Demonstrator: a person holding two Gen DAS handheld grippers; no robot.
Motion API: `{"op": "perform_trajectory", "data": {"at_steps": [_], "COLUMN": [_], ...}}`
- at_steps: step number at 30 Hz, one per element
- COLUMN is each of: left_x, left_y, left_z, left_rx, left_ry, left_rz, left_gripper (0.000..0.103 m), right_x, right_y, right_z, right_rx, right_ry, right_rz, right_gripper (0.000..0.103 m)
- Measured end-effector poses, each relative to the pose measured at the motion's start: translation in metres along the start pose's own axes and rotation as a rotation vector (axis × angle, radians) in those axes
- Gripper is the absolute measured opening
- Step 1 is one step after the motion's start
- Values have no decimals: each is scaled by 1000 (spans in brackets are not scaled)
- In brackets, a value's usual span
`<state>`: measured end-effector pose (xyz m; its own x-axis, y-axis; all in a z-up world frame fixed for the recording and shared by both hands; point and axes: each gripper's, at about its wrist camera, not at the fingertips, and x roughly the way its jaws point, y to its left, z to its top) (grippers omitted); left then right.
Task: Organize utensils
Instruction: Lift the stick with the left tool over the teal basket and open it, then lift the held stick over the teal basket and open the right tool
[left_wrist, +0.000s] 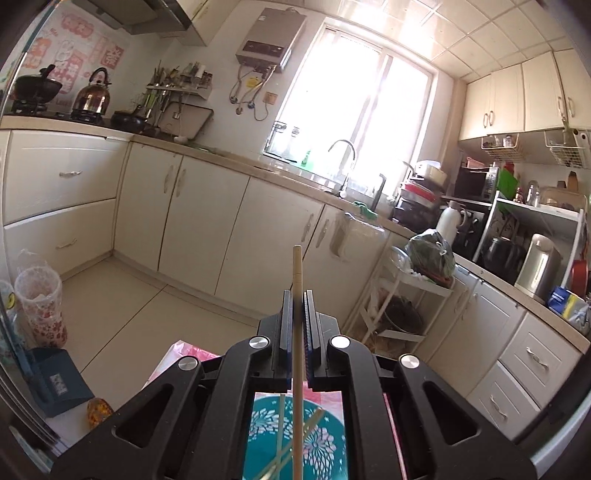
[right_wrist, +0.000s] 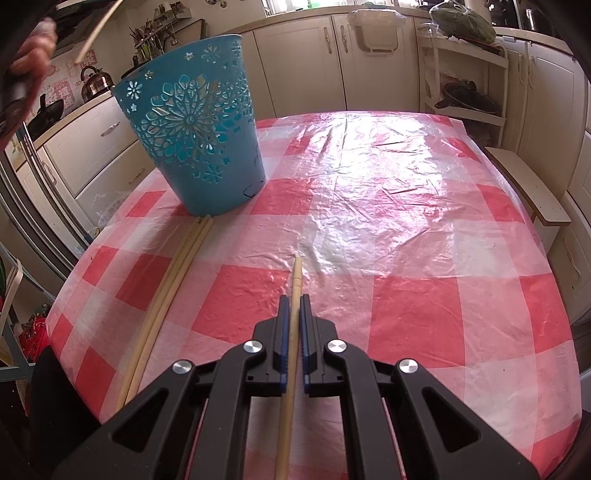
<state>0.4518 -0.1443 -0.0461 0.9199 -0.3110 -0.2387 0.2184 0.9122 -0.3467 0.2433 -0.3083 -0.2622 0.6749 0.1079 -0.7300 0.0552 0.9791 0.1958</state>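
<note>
In the left wrist view my left gripper is shut on a pale wooden chopstick and held high, pointing across the kitchen. Under it, the teal cut-out basket shows from above with several chopsticks inside. In the right wrist view my right gripper is shut on another chopstick just above the red checked tablecloth. The basket stands upright at the table's far left. Three chopsticks lie side by side in front of it. A hand with the left chopstick shows at top left.
Cream cabinets and a counter with a sink tap line the walls. A white rack and a low bench stand beyond the table's right edge. A patterned bin and a blue box sit on the floor.
</note>
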Motion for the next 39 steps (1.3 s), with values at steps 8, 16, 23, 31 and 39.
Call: {"op": "perform_trajectory", "data": {"at_steps": [8,16,23,31,39], "left_x": [31,23,-40,-97,-114], "left_y": [3,0,24,87,142], "left_z": [-33,-57,-65,-110,-180], "left_rx": [19,145,185,143,70], "left_ry": [34,131,149,257,383], "left_rz": [41,85,170,237,336], "left_gripper": [5,8,61,70,70], "right_x": [2,2,-1,1,-13], "right_y": [1,0,-15,9,0], "right_z": [2,3,3,7,9], "right_rx": [-3,-6,70,-70,25], "right_ry": [8,16,38,79,53], "right_rz": [4,12,81,-30,27], "right_gripper": [6,6,6,5,6]}}
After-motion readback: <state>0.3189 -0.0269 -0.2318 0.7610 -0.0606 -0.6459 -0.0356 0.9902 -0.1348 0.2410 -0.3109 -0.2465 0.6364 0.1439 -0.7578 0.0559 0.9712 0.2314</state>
